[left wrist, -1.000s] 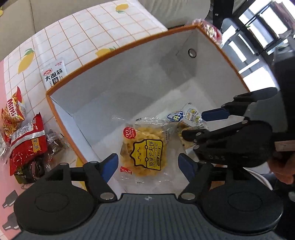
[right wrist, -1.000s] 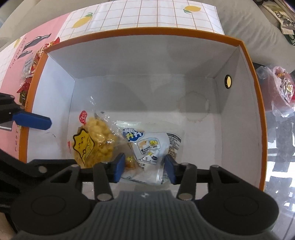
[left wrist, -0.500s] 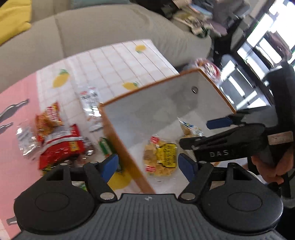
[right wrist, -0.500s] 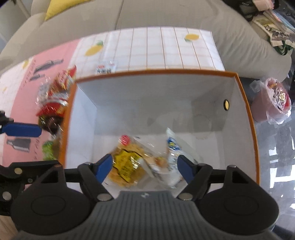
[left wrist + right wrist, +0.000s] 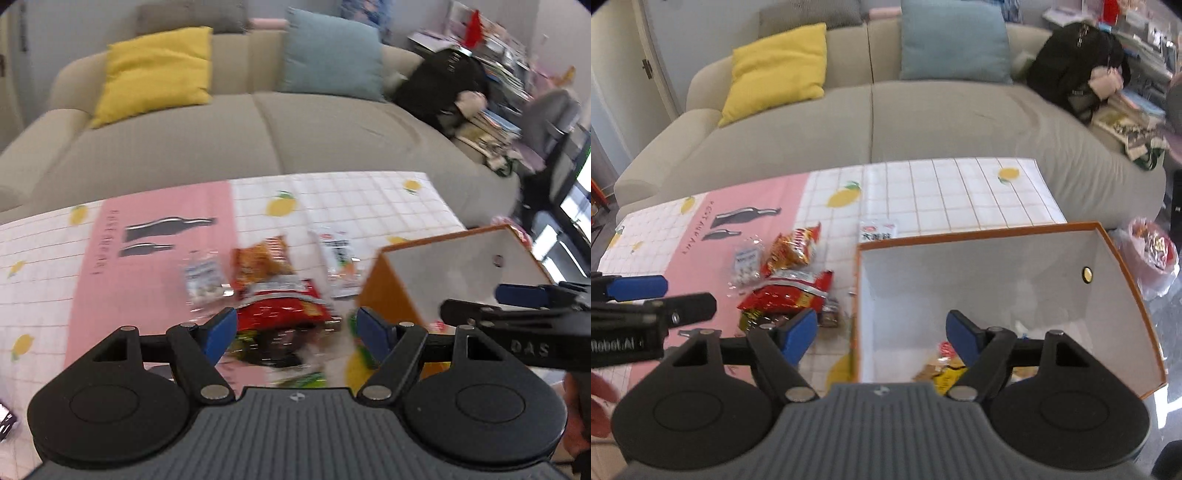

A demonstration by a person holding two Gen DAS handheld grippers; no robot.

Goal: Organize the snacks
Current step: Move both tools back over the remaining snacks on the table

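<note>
My left gripper [image 5: 295, 328] stands open and empty above a pile of snacks on the tablecloth. In the pile are a red bag [image 5: 284, 302], an orange chip bag [image 5: 262, 262], a clear candy packet [image 5: 203, 277] and a white packet [image 5: 338, 258]. The orange box [image 5: 461, 266] with white inner walls is to its right. My right gripper [image 5: 881, 330] is open and empty over the left wall of the box [image 5: 960, 273]. A yellow snack pack [image 5: 942, 373] lies on the box floor, partly hidden by my fingers. The red bag [image 5: 790, 291] lies left of the box.
A grey sofa [image 5: 923, 122] with a yellow cushion [image 5: 779, 66] and a blue cushion [image 5: 953, 40] runs behind the table. A black bag [image 5: 1071, 55] sits at its right end. A plastic bag of rubbish [image 5: 1152, 258] stands right of the box.
Both grippers rose out of the box and tipped up. The right one opened and left its blue-white packet inside. The left one swung left over the snack pile.
</note>
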